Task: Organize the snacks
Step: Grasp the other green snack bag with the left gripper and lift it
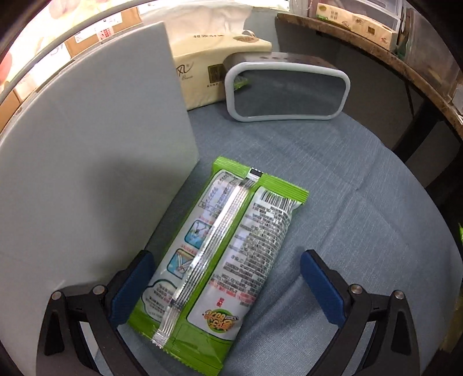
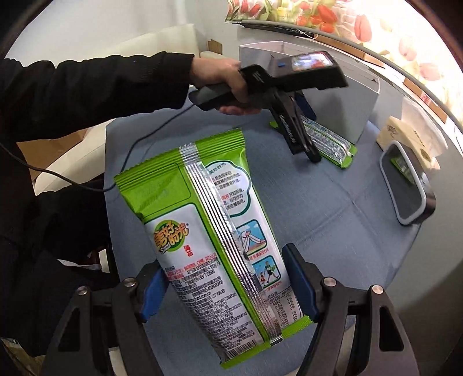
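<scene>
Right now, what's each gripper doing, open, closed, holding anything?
Left gripper: open around a green snack packet on the table.
Right gripper: shut on another green packet.

round table w/ blue-grey cloth, tulip-print wall, dark wood shelf behind

The left gripper is held low with its two blue fingers wide apart. The right gripper has its fingers pressed tight on a green snack packet, lifted up. A bare hand holds the left gripper's handle.
</scene>
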Tool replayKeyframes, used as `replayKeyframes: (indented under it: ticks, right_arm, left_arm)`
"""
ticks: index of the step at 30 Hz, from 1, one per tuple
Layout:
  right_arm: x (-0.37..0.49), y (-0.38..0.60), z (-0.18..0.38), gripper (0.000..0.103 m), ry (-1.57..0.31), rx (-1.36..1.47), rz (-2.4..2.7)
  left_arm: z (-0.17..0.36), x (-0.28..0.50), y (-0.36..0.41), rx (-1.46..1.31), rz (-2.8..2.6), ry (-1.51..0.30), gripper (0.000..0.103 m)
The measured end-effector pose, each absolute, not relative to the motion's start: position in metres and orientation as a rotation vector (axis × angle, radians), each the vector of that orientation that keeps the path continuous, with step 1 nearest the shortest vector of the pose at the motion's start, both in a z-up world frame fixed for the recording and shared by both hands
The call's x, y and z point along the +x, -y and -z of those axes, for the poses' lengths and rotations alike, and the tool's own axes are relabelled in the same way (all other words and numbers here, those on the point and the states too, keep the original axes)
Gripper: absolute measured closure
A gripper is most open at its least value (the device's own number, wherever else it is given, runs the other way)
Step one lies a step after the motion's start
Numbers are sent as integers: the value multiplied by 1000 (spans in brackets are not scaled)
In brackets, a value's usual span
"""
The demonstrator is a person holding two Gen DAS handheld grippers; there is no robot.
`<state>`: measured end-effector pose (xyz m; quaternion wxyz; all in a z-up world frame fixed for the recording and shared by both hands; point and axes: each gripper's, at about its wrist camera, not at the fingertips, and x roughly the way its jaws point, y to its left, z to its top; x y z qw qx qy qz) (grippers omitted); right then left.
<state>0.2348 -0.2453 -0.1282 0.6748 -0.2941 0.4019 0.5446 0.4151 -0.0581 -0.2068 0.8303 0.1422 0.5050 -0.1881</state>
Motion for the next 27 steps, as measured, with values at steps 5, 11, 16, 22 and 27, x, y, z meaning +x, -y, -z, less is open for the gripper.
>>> replayKeyframes:
  ticks: [5,11,16,22,27]
  right_arm:
    - [228,231,135,25,-900,-678,-1257]
    - [214,227,133,25,-892,-681,-1279]
    - [209,228,131,25,-893,-675,-1287]
    - [206,229,130,26,-897,-687,-1284]
    - [208,233,130,26,-903,-685,-1261]
  left_arm:
    - [211,429,48,245,424,-1060,0]
    - [213,409,45,228,409,-1018,12]
    - [209,391,51,239,413,-1004,27]
    - [204,371,45,227,386,-989,33]
    - [191,346,43,186,350,-943,33]
